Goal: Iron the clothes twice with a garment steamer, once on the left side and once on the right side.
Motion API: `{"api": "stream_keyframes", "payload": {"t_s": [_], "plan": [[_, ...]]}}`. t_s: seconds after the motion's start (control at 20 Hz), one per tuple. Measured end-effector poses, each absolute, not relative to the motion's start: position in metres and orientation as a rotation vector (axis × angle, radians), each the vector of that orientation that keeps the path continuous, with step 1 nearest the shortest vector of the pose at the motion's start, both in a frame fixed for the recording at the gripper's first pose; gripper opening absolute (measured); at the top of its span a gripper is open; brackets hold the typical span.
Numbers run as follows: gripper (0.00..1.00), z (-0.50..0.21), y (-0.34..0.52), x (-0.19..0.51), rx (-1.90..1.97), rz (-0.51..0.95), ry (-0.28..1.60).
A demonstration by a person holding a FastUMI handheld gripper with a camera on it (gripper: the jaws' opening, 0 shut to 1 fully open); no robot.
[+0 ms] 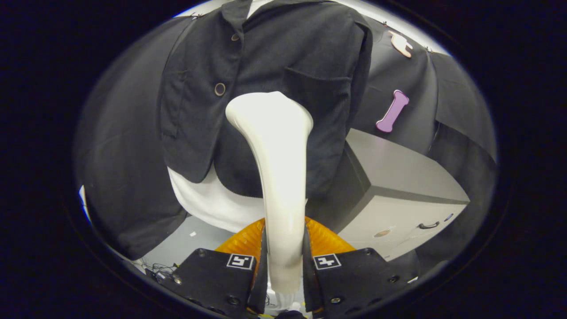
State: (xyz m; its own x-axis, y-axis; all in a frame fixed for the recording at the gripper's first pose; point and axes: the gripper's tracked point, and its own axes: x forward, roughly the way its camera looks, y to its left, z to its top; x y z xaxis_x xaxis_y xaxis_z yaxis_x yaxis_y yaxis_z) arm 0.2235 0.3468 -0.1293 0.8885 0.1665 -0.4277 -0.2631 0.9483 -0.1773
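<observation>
**Steamer head on the jacket's front**

The steamer (277,177) is clamped by its pale handle between the two fingers of the gripper (283,261), both pressing on its sides. From there the handle rises straight ahead and widens into a flat head that lies against the dark jacket (283,57), just beside the lower button (219,89) and partly over the chest pocket (316,88). An orange part of the steamer (241,241) bulges out just above the fingers on both sides of the handle.

The jacket hangs open-fronted over a white shirt (208,201), whose hem shows below the jacket's lower edge, left of the handle. The jacket's front edge with its buttons runs close to the head's left side; its far side seam falls to the right of the head.

Right of the jacket, a grey cabinet (398,177) stands near, its corner close to the garment's hem, with a dark handle (428,225) on its front. Black cloth (119,146) hangs behind and to both sides. A strip of pale floor (186,241) lies beneath the shirt, with thin cables (161,268) beside the left finger.
</observation>
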Motion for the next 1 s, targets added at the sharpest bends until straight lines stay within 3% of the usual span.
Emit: {"api": "stream_keyframes", "payload": {"t_s": [0.55, 1.0], "plan": [[0.36, -0.154, 0.341, 0.210, -0.211, 0.257, 0.481], [0.35, -0.062, 0.336, 0.190, -0.098, 0.275, 0.359]]}}
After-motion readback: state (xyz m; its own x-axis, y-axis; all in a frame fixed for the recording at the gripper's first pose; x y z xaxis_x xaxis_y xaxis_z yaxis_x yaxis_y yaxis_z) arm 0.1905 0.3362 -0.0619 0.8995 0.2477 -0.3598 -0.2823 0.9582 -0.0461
